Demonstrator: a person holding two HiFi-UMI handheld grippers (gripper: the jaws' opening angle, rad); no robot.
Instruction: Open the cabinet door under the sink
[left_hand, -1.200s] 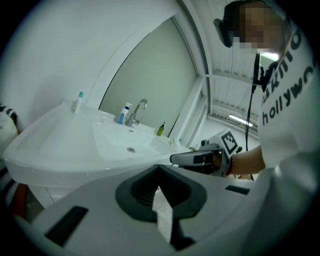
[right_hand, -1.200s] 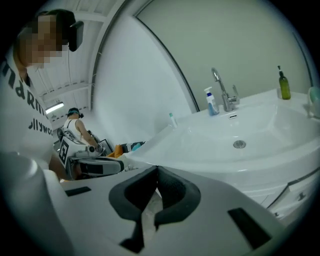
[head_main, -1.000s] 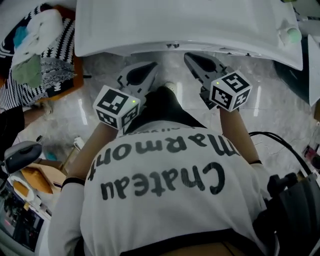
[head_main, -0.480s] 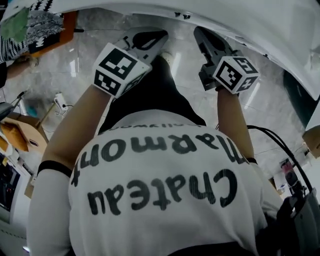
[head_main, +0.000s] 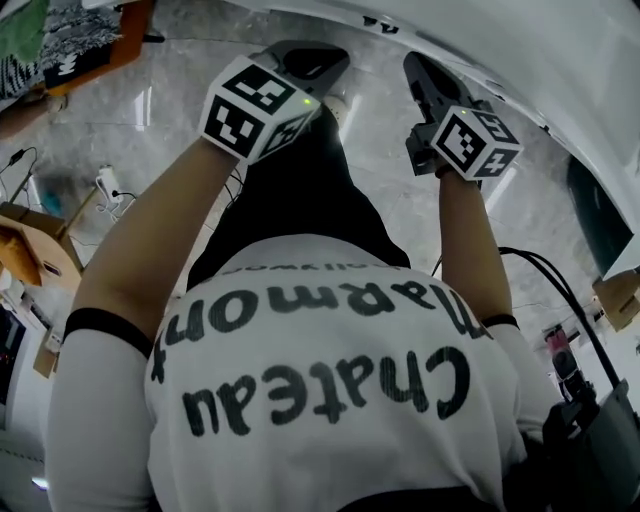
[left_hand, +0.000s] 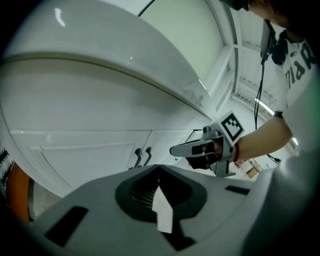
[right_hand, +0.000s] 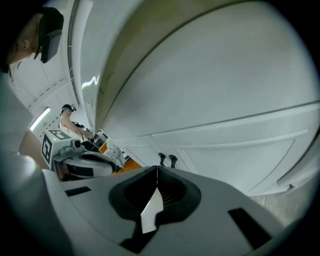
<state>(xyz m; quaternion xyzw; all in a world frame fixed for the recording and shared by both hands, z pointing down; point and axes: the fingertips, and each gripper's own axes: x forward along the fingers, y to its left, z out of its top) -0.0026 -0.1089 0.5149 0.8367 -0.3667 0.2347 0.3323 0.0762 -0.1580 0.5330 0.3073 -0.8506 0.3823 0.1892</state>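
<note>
Head view, left claw (head_main: 318, 62): sat at upper centre, held in the person's left hand and pointed toward the white sink (head_main: 560, 60) across the top right.
Head view, right claw (head_main: 418, 72): lay just right of the left claw, apart from it, under the sink's rim.
Head view, floor (head_main: 390, 170): grey marble lay beneath both claws.
Left gripper view, jaws: were pressed together along one seam at lower centre, with nothing between them.
Left gripper view, cabinet door (left_hand: 90, 150): white and panelled, it stood at left middle under the sink's curved underside. Two dark door handles (left_hand: 142, 156) stood side by side just above the jaw tips, apart from them.
Left gripper view, right claw: was at right middle, near the doors.
Right gripper view, jaws: were pressed together and empty.
Right gripper view, cabinet door: filled the right middle, with the door handles at centre just above the jaw tips, untouched.
Right gripper view, left claw: was at left middle.
</note>
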